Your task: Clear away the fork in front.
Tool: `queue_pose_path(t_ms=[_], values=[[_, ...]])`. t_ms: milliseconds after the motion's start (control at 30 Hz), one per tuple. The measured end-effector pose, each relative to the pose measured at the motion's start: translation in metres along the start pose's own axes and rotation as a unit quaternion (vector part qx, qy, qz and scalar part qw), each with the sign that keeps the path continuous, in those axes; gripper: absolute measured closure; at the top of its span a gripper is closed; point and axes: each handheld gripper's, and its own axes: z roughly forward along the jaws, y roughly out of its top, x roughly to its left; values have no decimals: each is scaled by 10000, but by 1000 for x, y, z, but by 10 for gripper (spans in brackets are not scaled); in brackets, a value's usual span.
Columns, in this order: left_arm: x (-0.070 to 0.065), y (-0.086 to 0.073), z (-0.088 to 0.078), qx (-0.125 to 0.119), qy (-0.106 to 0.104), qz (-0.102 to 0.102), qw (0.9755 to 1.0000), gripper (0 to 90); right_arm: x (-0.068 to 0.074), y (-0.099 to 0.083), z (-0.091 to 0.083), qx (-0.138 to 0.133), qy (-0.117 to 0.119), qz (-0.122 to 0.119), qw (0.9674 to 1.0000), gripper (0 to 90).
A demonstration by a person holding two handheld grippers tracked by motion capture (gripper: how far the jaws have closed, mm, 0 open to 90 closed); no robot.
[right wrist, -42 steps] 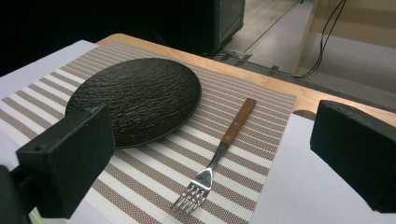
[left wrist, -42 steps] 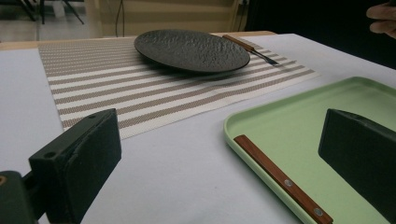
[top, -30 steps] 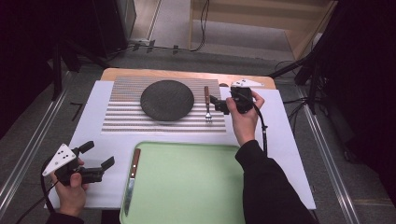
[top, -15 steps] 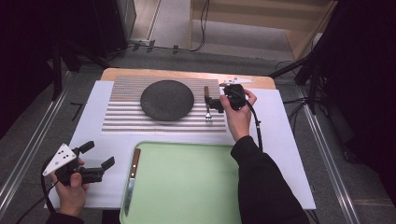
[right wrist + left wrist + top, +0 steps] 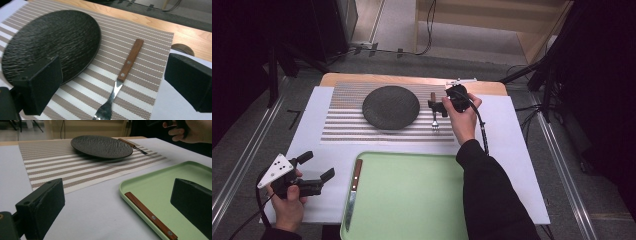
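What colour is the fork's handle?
Reddish-brown wood with two small metal rivets; the fork shows best in the right gripper view, lying on the striped placemat.

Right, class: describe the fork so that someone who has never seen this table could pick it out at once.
Find the striped placemat at the far side of the table, with a round black plate on it. Just right of that plate lies the fork, under the open right gripper. It has a wooden handle like the knife, but the knife lies in the green tray.
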Motion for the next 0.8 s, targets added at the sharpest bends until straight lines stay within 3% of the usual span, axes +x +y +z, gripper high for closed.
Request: queue_pose_path(t_ms=[100,167,267,400,467,533,800], values=[[0,0,0,-7,7,1,10000,0,0,1,6,86,-54,4,9999,52],[0,0,0,-9,5,2,10000,0,-1,2,11,205,-109,90,9997,129],[0,0,0,-16,-9,-5,10000,0,-3,3,17,265,-79,225,9994,143],[1,0,0,-31,-17,-16,10000,0,-2,4,27,458,-161,199,9986,236],[1,0,0,-39,-20,-24,10000,0,0,5,31,560,-270,125,9980,303],[1,0,0,-25,-24,-27,10000,0,4,5,35,636,-612,-10,9961,379],[0,0,0,-21,-25,-22,10000,0,-3,4,45,710,-611,306,9951,476]])
